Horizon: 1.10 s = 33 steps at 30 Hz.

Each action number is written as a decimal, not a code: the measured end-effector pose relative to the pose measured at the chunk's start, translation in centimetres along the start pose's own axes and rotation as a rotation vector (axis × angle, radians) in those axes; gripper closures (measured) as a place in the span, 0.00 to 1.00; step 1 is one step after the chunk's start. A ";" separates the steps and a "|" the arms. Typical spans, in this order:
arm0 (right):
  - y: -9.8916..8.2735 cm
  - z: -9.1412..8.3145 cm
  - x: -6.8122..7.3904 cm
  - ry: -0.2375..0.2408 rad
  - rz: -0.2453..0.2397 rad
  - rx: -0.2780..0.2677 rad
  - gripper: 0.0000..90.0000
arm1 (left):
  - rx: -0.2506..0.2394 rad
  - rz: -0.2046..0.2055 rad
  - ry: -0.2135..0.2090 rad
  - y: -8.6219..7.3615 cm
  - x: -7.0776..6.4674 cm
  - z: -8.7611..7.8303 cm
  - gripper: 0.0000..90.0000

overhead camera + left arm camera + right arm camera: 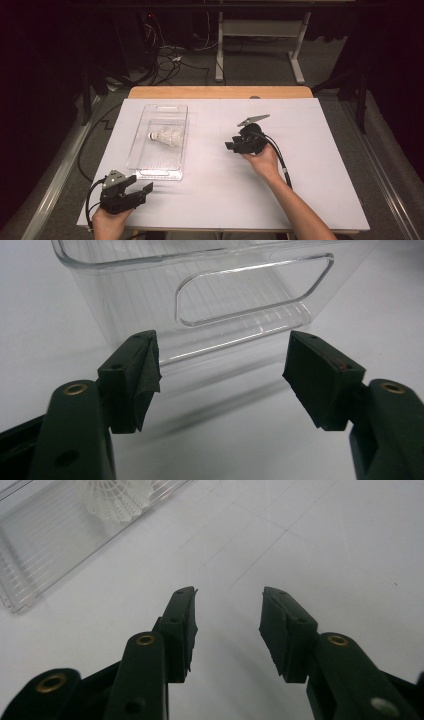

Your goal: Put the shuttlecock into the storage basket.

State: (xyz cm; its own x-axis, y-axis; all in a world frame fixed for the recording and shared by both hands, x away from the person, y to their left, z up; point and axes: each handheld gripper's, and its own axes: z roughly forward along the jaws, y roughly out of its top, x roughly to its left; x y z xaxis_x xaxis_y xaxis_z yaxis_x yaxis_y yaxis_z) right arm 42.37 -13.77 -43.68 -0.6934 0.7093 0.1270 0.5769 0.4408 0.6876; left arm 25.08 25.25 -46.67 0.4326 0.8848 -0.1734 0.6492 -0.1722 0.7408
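Note:
A white shuttlecock [165, 136] lies on its side inside a clear plastic bin [145, 165] on the white table top, left of centre. My left gripper [141, 190] rests near the front left edge, just below the bin's near end, open and empty; in the left gripper view [222, 372] its jaws face the bin's handle cutout [252, 290]. My right gripper [231, 146] is held right of the bin, pointing left toward it, open with nothing between its jaws [227, 625]. The right gripper view catches the shuttlecock's feathers [117, 497] in the bin at top left.
The white sheet [310, 165] covers a wooden table whose far edge [220, 92] shows. Cables trail from both grippers. Beyond the table are a desk frame [260, 35] and floor cables [170, 57] in the dark.

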 end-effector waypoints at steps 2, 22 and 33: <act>-0.1 -0.1 0.0 -0.001 0.002 0.000 0.64 | -0.001 -0.001 -0.001 0.0 0.0 0.0 0.35; -1.7 -1.6 -1.2 -0.025 0.021 -0.014 0.63 | -0.002 -0.002 0.001 0.0 0.0 -0.1 0.35; -2.4 -2.4 -1.4 -0.034 0.024 -0.017 0.62 | -0.003 -0.003 0.001 0.0 0.0 -0.1 0.35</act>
State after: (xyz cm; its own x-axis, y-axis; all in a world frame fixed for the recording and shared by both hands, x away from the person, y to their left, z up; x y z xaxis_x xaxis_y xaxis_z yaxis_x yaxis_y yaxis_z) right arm 40.94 -17.17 -43.86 -0.6640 0.7381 0.1197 0.5860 0.4143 0.6964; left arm 25.00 25.33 -46.63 0.4303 0.8855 -0.1753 0.6487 -0.1682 0.7422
